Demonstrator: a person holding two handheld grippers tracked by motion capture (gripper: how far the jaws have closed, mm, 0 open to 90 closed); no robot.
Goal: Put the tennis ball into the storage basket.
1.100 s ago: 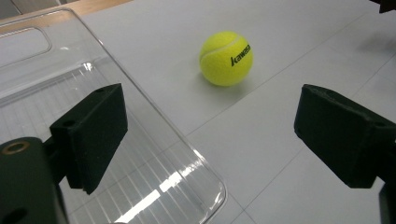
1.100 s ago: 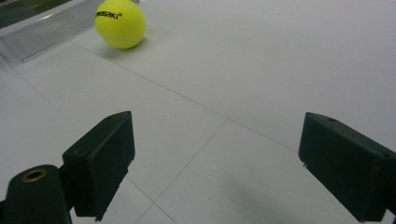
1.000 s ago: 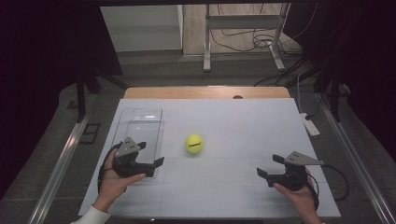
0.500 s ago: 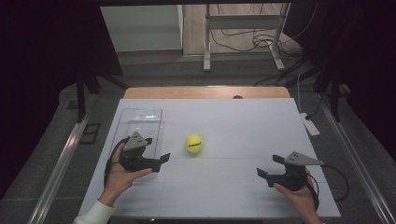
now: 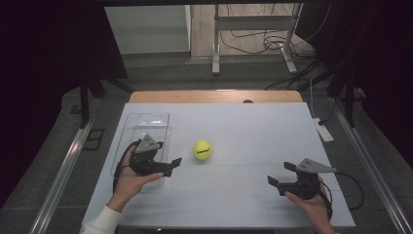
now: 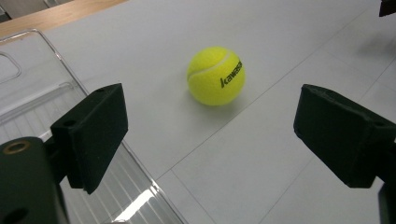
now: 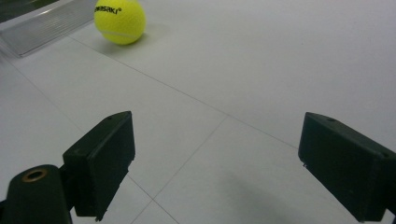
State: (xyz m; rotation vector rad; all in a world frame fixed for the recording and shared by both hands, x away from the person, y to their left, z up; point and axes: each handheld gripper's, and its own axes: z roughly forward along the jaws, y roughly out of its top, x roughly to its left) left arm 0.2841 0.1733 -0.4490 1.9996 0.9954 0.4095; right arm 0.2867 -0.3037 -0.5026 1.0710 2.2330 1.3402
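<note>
Tennis ball at mid-table, tray to its left

In the high view the tennis ball (image 5: 202, 149) lies on the table (image 5: 253, 126) at centre; the clear tray (image 5: 146, 127) sits centre-left, the left gripper (image 5: 171, 165) over its lower edge, the right gripper (image 5: 279, 174) at lower right.

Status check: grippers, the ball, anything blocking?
Left gripper open, aimed at the tennis ball, not touching. Right gripper open, empty, well off to the side. Clear plastic tray beside left gripper; path to ball clear.
</note>
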